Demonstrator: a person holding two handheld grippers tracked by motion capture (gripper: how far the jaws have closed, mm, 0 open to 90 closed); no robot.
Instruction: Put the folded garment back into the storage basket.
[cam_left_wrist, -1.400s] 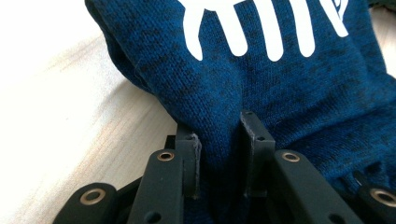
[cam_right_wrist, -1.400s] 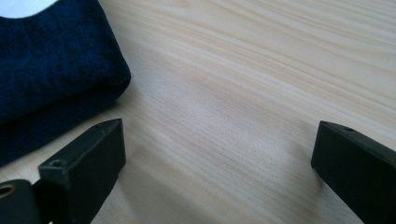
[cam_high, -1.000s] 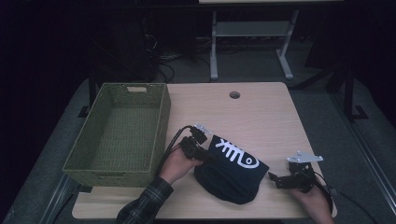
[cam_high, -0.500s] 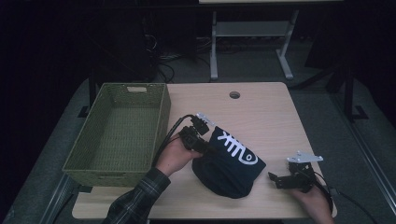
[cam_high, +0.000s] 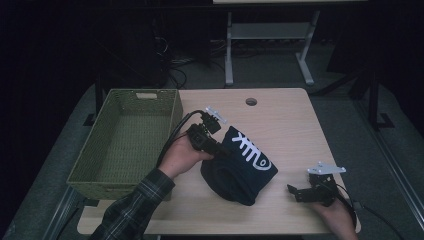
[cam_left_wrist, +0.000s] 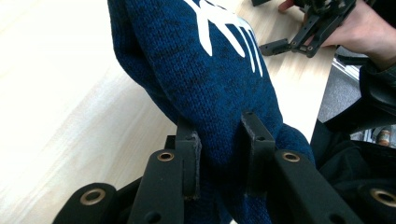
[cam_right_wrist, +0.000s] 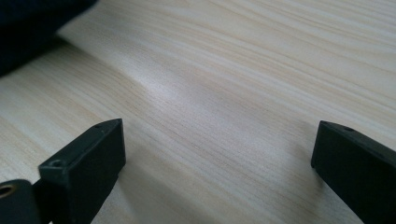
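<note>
A dark blue knitted garment (cam_high: 240, 167) with a white fishbone print hangs partly lifted above the wooden table (cam_high: 280, 120). My left gripper (cam_high: 220, 150) is shut on its upper left edge. In the left gripper view, the knit (cam_left_wrist: 210, 84) is bunched between the two black pads (cam_left_wrist: 189, 156) and drapes away toward the table. My right gripper (cam_high: 296, 191) rests low at the table's front right, held by a hand. Its jaws stand wide open in the right gripper view (cam_right_wrist: 215, 154), with bare wood between them.
A green woven basket (cam_high: 85, 165) stands at the table's left, with nothing in it. A round cable hole (cam_high: 251, 102) sits near the far edge. A metal stand (cam_high: 265, 35) is on the floor behind the table.
My left gripper has risen and drawn the garment's edge up with it, so the cloth now hangs more steeply. The right gripper has stayed put.
</note>
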